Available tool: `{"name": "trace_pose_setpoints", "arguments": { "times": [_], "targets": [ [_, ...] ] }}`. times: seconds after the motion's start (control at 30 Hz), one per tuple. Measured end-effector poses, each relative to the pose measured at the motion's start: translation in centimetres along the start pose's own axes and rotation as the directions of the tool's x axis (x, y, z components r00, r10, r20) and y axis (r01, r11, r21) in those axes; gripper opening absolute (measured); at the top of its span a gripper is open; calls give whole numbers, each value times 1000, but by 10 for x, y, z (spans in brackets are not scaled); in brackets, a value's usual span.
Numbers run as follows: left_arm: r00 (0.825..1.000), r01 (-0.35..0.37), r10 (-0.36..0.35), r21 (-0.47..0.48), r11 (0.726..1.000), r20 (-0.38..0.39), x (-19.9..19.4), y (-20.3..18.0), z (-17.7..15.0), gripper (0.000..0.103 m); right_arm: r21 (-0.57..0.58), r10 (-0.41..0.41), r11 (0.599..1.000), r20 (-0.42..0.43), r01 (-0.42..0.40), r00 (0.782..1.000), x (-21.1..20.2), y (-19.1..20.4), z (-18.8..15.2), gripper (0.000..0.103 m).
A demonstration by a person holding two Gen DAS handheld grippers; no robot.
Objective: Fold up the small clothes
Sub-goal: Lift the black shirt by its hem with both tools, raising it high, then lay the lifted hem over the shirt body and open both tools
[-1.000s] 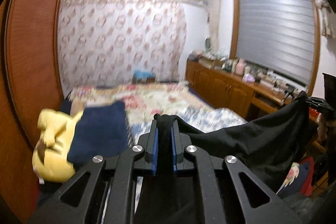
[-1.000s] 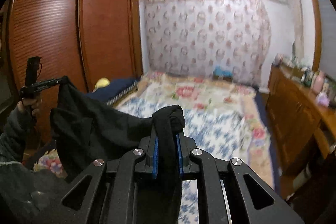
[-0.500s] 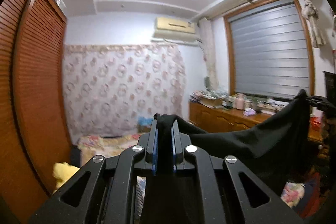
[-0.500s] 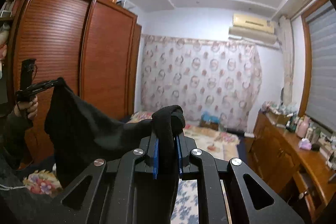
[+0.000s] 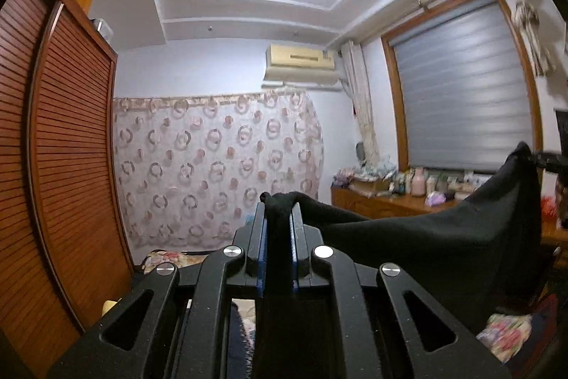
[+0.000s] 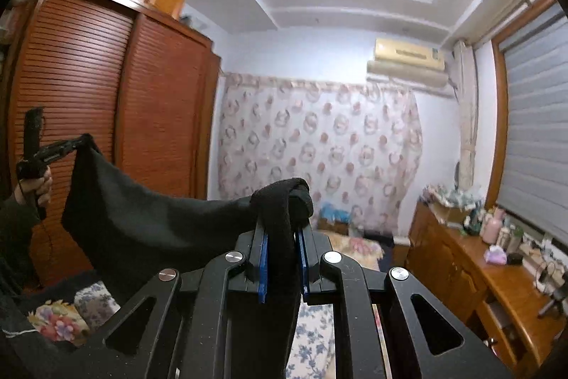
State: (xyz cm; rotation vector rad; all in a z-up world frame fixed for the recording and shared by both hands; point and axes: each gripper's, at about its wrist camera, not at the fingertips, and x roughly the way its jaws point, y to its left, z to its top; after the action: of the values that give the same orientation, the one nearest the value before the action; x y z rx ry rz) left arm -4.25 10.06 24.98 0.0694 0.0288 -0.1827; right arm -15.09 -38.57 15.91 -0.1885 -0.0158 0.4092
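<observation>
Hanging higher now, black garment (image 5: 443,237) (both corners clamped) above bed (image 6: 312,336).

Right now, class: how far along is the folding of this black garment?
Done: both grippers have pinched the black garment. In hand: left gripper and right gripper hold it up, hanging between them above the bed. Left: every fold; none shows yet.

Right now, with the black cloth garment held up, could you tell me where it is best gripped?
The black cloth garment is best gripped at its two upper corners, from opposite ends. The left gripper and right gripper already pinch bunched corners there, so the cloth hangs spread between them.
</observation>
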Motion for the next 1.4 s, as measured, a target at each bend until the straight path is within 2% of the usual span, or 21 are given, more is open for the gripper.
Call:
{"name": "trace_pose_setpoints", "arguments": {
  "times": [0.13, 0.27, 0.4, 0.53, 0.7, 0.93, 1.07, 1.13, 1.17, 1.23, 1.33, 1.4],
  "targets": [
    [995, -11, 8, -30, 999, -101, 65, 12, -30, 11, -13, -26, 1000, -101, 25, 995, 61, -10, -13, 13],
    [980, -23, 19, -15, 1000, -198, 137, 10, -73, 11, -11, -41, 999, -217, 39, 975, 135, -22, -48, 13],
    [950, -28, 26, -1, 1000, -312, 209, 8, -118, 11, 2, -44, 999, -333, 48, 942, 209, -32, -90, 13],
    [922, -27, 17, -19, 999, -386, 259, 5, -148, 11, 22, -40, 998, -421, 55, 906, 276, -37, -128, 13],
    [895, -32, 22, -15, 999, -445, 309, -1, -172, 11, 44, -41, 996, -484, 71, 874, 343, -52, -146, 13],
    [859, -38, 28, -8, 999, -511, 349, 0, -197, 11, 77, -25, 994, -546, 80, 837, 403, -76, -146, 14],
    [828, -29, 16, -15, 999, -561, 366, 0, -210, 12, 111, 5, 991, -576, 73, 818, 419, -88, -156, 14],
    [803, -28, -2, -40, 999, -596, 369, 1, -217, 13, 118, 7, 990, -587, 77, 810, 426, -92, -161, 14],
    [796, -26, -10, -51, 998, -605, 370, 0, -218, 13, 121, 8, 990, -590, 79, 807, 427, -94, -163, 14],
    [790, -17, -28, -68, 998, -612, 368, -1, -220, 15, 122, 3, 989, -595, 87, 803, 429, -95, -167, 15],
    [798, 1, -44, -71, 997, -601, 359, -4, -217, 22, 119, -8, 988, -607, 100, 795, 432, -93, -170, 20],
    [801, 26, -68, -79, 997, -595, 350, -8, -215, 38, 125, -4, 987, -614, 103, 790, 436, -91, -172, 22]
  ]
}}
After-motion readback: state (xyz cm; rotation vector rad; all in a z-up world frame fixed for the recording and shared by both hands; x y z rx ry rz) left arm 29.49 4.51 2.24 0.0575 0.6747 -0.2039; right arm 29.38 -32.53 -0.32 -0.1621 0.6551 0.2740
